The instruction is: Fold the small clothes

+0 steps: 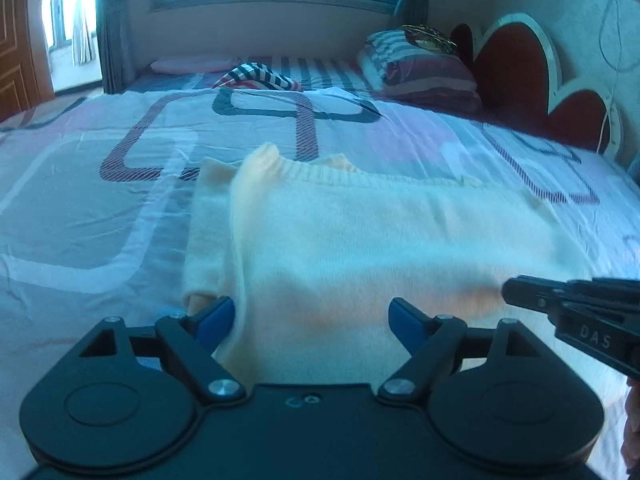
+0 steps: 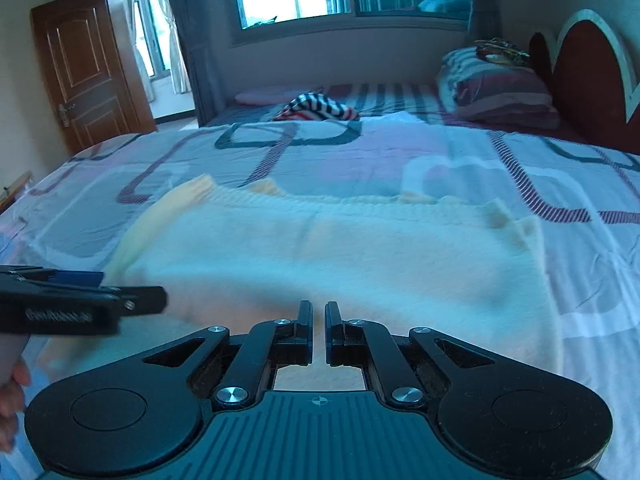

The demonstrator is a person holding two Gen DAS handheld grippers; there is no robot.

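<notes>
A cream knitted sweater (image 1: 380, 232) lies flat on the bed, its ribbed hem on the far side and a sleeve folded in at the left. My left gripper (image 1: 312, 316) stands open over the sweater's near left part, its blue pads (image 1: 218, 316) wide apart with fabric beneath them. My right gripper (image 2: 319, 320) is shut above the near middle of the sweater (image 2: 340, 248), and I see nothing between its fingers. Each gripper shows in the other's view: the right gripper (image 1: 510, 290) enters from the right, the left gripper (image 2: 136, 294) from the left.
The bed sheet (image 1: 80, 200) has grey and pink loop patterns. A striped garment (image 2: 316, 106) lies crumpled farther back. Striped pillows (image 2: 496, 88) lean by a red heart-shaped headboard (image 2: 584, 80) at the right. A wooden door (image 2: 84, 68) stands open at the left.
</notes>
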